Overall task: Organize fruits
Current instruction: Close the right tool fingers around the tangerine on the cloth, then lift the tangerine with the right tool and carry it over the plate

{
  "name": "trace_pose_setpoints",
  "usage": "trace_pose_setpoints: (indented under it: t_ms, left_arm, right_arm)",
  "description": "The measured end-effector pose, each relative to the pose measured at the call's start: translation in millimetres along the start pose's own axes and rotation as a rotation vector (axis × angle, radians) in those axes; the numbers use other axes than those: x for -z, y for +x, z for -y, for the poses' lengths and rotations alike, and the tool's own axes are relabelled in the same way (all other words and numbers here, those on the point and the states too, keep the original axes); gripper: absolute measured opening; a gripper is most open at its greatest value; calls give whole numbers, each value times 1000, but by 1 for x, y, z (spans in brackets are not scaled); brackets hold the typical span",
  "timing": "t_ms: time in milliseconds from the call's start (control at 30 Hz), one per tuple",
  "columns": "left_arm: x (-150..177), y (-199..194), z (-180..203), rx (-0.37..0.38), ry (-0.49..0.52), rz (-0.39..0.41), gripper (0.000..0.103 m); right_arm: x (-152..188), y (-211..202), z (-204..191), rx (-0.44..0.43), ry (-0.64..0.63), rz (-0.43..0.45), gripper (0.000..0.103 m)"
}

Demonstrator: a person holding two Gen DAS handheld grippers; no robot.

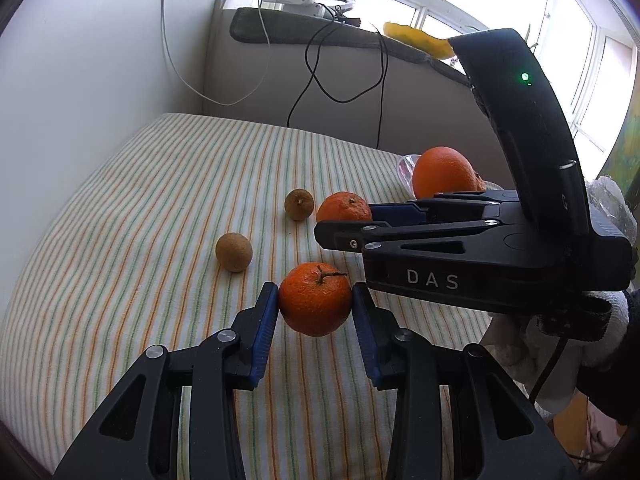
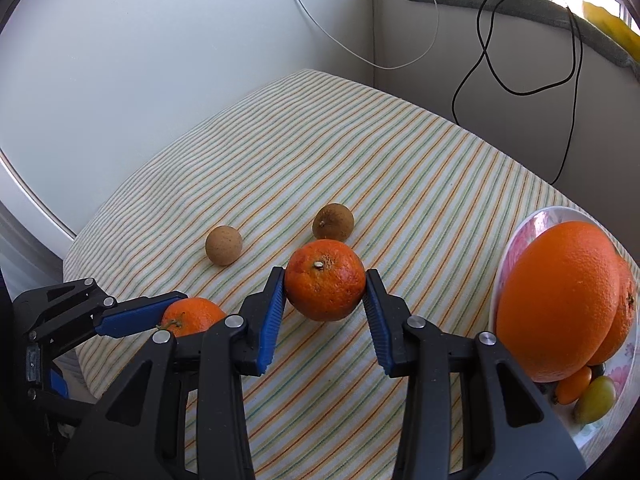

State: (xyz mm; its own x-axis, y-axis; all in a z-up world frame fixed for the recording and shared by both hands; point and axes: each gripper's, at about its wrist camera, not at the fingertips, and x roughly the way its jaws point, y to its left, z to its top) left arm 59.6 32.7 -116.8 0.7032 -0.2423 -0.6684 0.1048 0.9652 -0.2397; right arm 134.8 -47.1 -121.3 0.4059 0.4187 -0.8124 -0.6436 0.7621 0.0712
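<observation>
My left gripper [image 1: 315, 306] is shut on a stemmed mandarin [image 1: 315, 304], its blue pads pressed on both sides of the fruit, which rests on the striped cloth [image 1: 160, 200]. My right gripper [image 2: 325, 294] is shut on a second mandarin [image 2: 325, 280], also seen in the left wrist view [image 1: 343, 207] with the right gripper [image 1: 360, 220] around it. The left gripper [image 2: 160, 316] and its mandarin [image 2: 194, 314] show at the lower left of the right wrist view. Two small brown fruits [image 2: 224, 245] [image 2: 333, 222] lie loose just beyond.
A flowered plate [image 2: 532, 220] at the right holds a large orange [image 2: 556, 300], another orange behind it and small yellow-orange tomatoes [image 2: 594, 398]. White and black cables [image 2: 480, 52] hang down the wall behind. A gloved hand [image 1: 612, 320] holds the right gripper.
</observation>
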Motion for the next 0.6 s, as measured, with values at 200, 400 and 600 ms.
trace_pose_setpoints:
  t_ms: [200, 400, 600]
  left_arm:
    - [0, -5, 5, 2, 6, 8, 36]
    - [-2, -10, 15, 10, 23, 18, 36]
    - [-5, -11, 26, 21, 42, 25, 36]
  right_arm:
    - [4, -18, 2, -11, 2, 35, 40]
    - [13, -40, 6, -28, 14, 73, 40]
    - [21, -64, 13, -33, 34, 111, 40]
